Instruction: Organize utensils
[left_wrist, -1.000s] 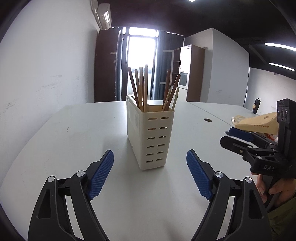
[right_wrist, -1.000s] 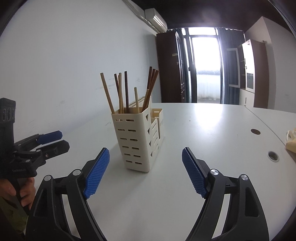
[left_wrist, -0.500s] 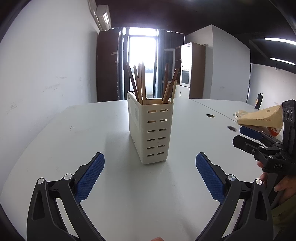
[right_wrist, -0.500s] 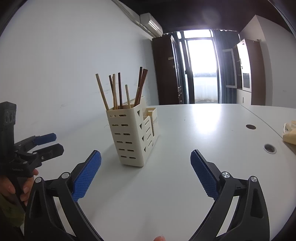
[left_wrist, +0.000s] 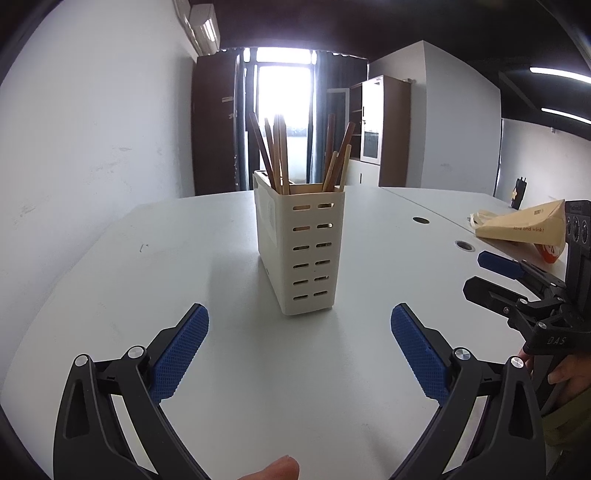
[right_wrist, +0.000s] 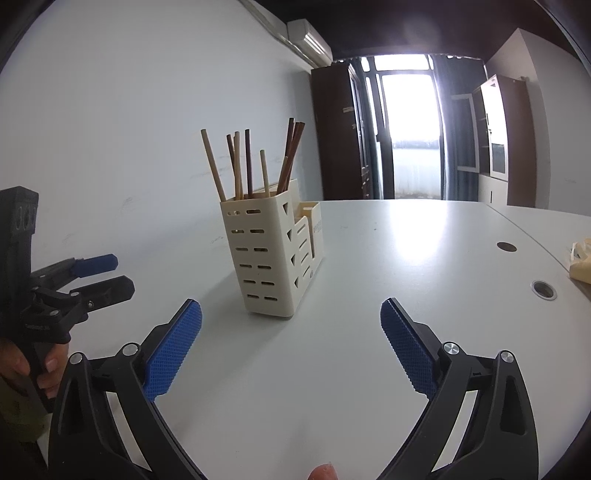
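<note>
The utensil holder (left_wrist: 301, 254) looks like matt cream plastic, its walls smooth and pierced with slots. The chopsticks (left_wrist: 280, 155) in it appear wooden — some pale, some dark brown, all dull. The surface (left_wrist: 229, 369) is smooth white laminate with a soft sheen — light glares off its far part. Each tool, left (left_wrist: 299, 321) and right (right_wrist: 291, 314), has matt black plastic arms, rough blue textured pads (left_wrist: 179, 356) and shiny metal pins. The far-right bag (left_wrist: 524, 229) looks like tan paper.

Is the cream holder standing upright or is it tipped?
Upright: the holder sits flat on the table, chopsticks sticking up.
</note>
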